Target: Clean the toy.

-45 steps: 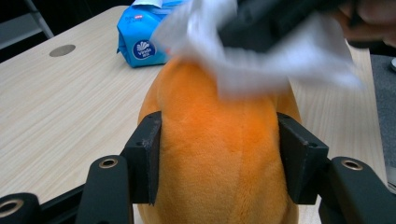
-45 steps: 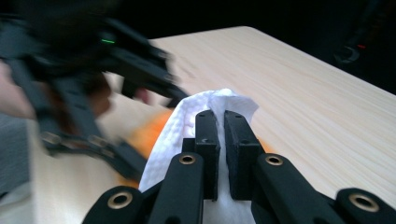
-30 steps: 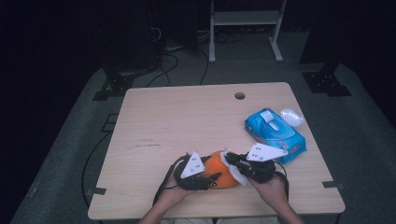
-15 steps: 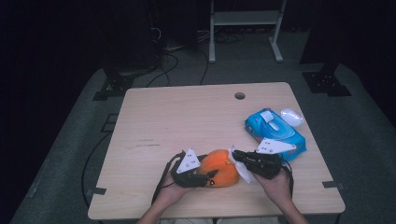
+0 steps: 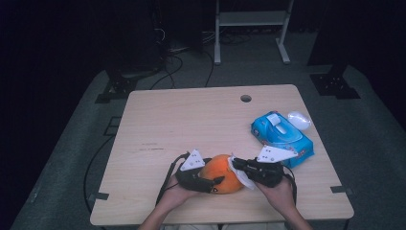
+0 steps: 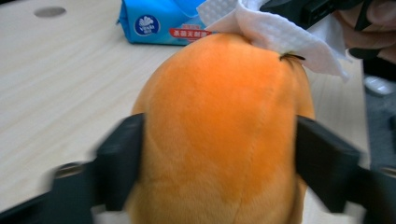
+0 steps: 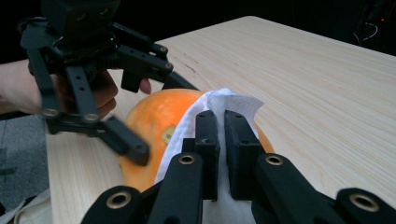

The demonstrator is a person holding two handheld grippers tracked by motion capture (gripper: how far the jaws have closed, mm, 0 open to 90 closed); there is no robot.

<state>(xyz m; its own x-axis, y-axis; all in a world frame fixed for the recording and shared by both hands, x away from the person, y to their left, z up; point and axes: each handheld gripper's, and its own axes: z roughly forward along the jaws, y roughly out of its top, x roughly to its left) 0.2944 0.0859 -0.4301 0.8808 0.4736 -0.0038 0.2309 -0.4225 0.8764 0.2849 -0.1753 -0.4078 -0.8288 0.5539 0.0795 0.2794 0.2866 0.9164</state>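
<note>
Orange plush toy (image 5: 221,173) sits at the bench's (image 5: 201,124) near edge, cradled by the left claw (image 6: 217,163), whose jaws have just been widening. Right claw (image 7: 221,140) pinches a wipe (image 7: 219,105) against it. Wipe gently; brace the toy steady.

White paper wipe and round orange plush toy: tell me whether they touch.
Touching. The left gripper view shows the white paper wipe draped directly on top of the round orange plush toy, no gap.

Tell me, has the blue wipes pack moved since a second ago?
No. The blue wipes pack lies where it did, near the table's right edge.
</note>
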